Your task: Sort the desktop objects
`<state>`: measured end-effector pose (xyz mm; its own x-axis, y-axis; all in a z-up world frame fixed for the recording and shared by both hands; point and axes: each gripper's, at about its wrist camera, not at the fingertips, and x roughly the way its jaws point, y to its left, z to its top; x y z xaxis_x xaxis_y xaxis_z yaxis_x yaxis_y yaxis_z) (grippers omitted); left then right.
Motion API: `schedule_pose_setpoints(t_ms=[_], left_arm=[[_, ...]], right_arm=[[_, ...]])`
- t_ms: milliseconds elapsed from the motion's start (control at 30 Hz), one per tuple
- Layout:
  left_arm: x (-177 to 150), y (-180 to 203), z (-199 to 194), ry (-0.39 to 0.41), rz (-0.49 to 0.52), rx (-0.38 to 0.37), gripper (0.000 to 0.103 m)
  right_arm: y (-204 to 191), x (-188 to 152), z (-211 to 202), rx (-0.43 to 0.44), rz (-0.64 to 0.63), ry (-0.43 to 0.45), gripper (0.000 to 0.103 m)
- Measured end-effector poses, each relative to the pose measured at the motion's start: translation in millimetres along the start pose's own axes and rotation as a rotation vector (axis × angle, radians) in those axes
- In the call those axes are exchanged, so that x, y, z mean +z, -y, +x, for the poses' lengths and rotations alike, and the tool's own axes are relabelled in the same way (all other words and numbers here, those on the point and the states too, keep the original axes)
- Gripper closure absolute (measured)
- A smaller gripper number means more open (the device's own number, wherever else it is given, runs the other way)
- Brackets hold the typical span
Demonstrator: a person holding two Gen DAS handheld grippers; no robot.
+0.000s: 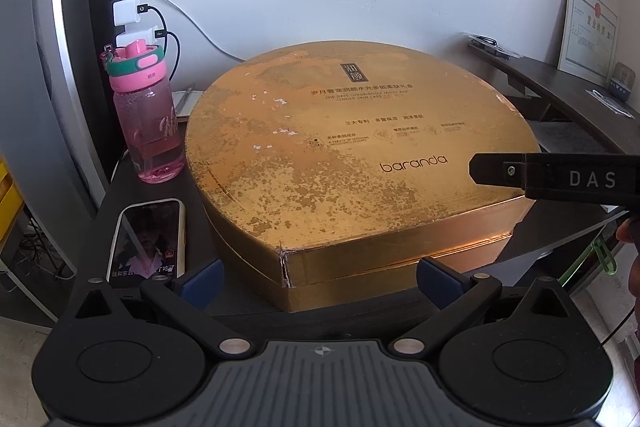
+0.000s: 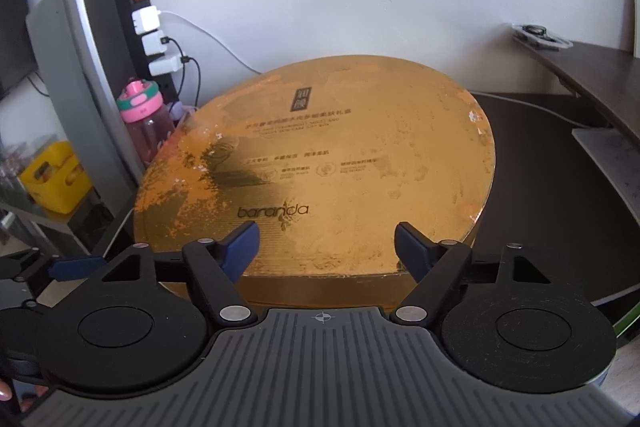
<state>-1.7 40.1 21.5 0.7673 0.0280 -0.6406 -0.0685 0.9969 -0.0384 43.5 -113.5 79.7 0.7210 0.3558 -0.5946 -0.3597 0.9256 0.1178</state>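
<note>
The left gripper (image 1: 320,279) was spread wide and empty, facing the near corner of a large gold gift box (image 1: 356,163) on the dark counter (image 1: 160,195). The right gripper (image 2: 326,247) was also wide and empty, its blue fingertips (image 2: 244,239) hovering over the box's closed, scuffed lid; the box's contents were hidden. Left of the box lay a lit phone (image 1: 148,239). Behind it stood a pink water bottle (image 1: 146,115), partly filled with clear liquid.
</note>
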Motion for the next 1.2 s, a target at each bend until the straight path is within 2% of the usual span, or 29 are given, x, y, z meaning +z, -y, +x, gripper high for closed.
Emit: schedule_pose_setpoints(t_ms=[100,167,333,567,833,900,967,1067,1200], left_arm=[[0,1,1,-0.007,0.003,0.001,0.001],[0,2,2,-0.009,0.006,0.002,0.001],[0,3,2,-0.013,0.012,0.000,0.001],[0,5,3,-0.018,0.013,0.001,0.001],[-1,5,1,-0.014,0.013,-0.001,0.001],[-1,4,0,-0.011,0.013,0.002,0.001],[0,3,0,-0.010,0.013,0.004,0.001],[0,3,0,-0.011,0.012,0.004,0.001],[1,2,-2,0.000,0.013,0.009,0.001]], right_arm=[[2,-1,1,-0.007,-0.008,-0.001,0.037],[4,-2,2,-0.010,-0.005,-0.005,0.038],[10,-5,8,-0.042,-0.013,-0.018,0.038],[0,-8,14,-0.088,-0.103,-0.027,0.037],[1,-3,14,-0.083,-0.084,-0.045,0.037],[2,0,15,-0.080,-0.077,-0.049,0.038],[4,9,11,-0.085,-0.079,-0.015,0.038],[9,28,10,-0.141,-0.096,0.039,0.038],[22,39,28,-0.184,-0.081,0.000,0.038]])
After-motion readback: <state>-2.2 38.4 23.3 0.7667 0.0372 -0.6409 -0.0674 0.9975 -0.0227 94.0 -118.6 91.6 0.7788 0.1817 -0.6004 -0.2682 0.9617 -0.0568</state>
